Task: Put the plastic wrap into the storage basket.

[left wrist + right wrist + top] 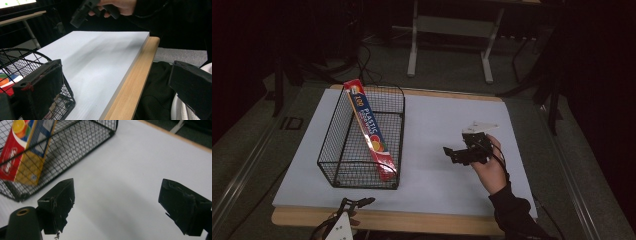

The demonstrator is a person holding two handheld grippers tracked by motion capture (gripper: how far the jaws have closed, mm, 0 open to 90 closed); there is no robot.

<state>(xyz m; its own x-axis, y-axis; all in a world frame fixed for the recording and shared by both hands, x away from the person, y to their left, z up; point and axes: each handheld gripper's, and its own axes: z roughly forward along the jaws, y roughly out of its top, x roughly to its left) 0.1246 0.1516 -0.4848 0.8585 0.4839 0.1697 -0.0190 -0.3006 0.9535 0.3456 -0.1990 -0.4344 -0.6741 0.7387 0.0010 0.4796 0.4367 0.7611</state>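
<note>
Jaws of the right gripper (116,205) stand wide apart with nothing between them but bare white table top (140,165); in the high view this gripper (451,152) hovers over the right half of the table, held in the person's right hand (489,170), pointing left toward the wire basket (343,165); it touches nothing. Jaws of the left gripper (110,85) are likewise spread wide and empty — one sits just beside the basket's near corner, the other hangs past the wooden front edge (135,82) of the table; in the high view it rests low at that edge, near the person.

The box of plastic wrap (371,131) already lies inside the basket — propped at a slant, its lower end on the basket floor near the front right corner, its upper end leaning on the far rim and poking above it. Judging from that, the placing looks done; what is left seems little more than drawing both hands clear, or perhaps settling the box flat.
</note>
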